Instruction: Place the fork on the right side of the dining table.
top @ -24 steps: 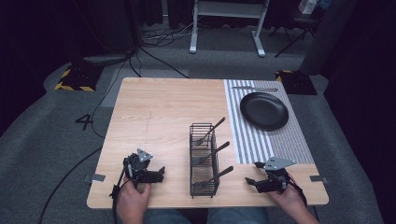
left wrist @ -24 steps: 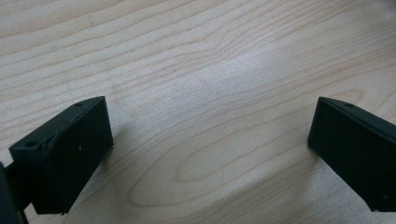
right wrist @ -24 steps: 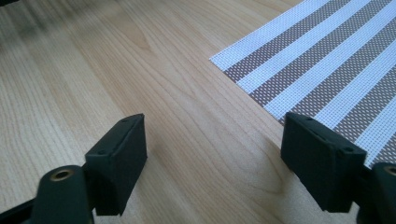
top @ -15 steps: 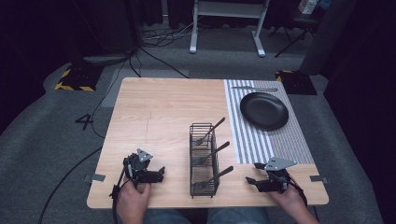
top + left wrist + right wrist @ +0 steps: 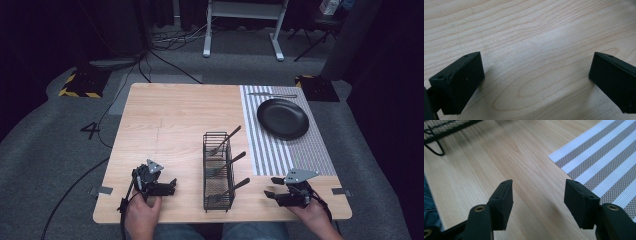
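Resting near the front edge of the worktop [image 5: 165, 115], both hands lie low with their claws pointing inward toward the wire basket [image 5: 218, 170] that stands between them. The left claw [image 5: 171, 187] sits just left of the basket, its jaws spread wide over bare wood with nothing between them. The right claw [image 5: 270, 187] lies to the basket's right, close to the near corner of the striped mat [image 5: 280, 145], also wide and holding nothing.

From the high view, three utensils [image 5: 227, 163] lean out of the basket, and a black plate [image 5: 282, 118] sits on the mat with another utensil [image 5: 272, 95] beyond it. The right gripper view adds the mat's weave [image 5: 604, 160] and a basket foot [image 5: 436, 148] at close range; the left gripper view gives wood grain alone.

Nothing has shifted since the earlier frames: hands, basket and plate keep their places.
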{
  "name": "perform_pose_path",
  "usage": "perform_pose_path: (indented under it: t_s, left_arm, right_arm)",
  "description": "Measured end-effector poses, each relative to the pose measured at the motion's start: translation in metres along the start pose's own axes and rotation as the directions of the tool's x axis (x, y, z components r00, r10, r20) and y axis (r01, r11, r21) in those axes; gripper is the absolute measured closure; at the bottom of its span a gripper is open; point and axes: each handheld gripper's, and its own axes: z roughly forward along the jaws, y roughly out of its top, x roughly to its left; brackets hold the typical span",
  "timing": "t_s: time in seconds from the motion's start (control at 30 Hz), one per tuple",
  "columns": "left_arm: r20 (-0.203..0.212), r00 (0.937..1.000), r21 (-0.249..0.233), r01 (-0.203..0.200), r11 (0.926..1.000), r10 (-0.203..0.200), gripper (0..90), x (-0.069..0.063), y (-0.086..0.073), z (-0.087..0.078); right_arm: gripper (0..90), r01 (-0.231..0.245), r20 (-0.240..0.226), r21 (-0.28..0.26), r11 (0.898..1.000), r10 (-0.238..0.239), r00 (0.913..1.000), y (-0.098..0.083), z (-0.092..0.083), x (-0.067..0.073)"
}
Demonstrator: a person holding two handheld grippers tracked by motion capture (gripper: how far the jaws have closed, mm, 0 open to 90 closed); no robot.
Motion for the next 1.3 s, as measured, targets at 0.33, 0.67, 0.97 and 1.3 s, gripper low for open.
perform_pose_path:
  t_s: [0.33, 0.67, 0.97, 1.3]
  left_arm:
    - [0.000, 1.0000, 0.000, 0.000, 1.0000, 0.000, 0.1, 0.000, 0.000, 0.000]
    - [0.000, 1.0000, 0.000, 0.000, 1.0000, 0.000, 0.1, 0.000, 0.000, 0.000]
    - [0.000, 1.0000, 0.001, 0.000, 1.0000, 0.000, 0.0, 0.000, 0.000, 0.000]
    - [0.000, 1.0000, 0.001, 0.000, 1.0000, 0.000, 0.1, 0.000, 0.000, 0.000]
  right_arm:
    - [43.1, 0.013, -0.031, -0.030, 0.999, -0.014, 0.9994, 0.024, -0.025, 0.007]
    - [43.5, -0.001, -0.085, -0.053, 0.999, -0.003, 0.9964, 0.039, -0.039, 0.009]
    - [45.0, -0.008, -0.119, -0.073, 0.997, -0.001, 0.9929, 0.049, -0.048, 0.012]
    - [46.2, 0.017, -0.137, -0.110, 0.994, -0.033, 0.9901, 0.068, -0.061, 0.023]
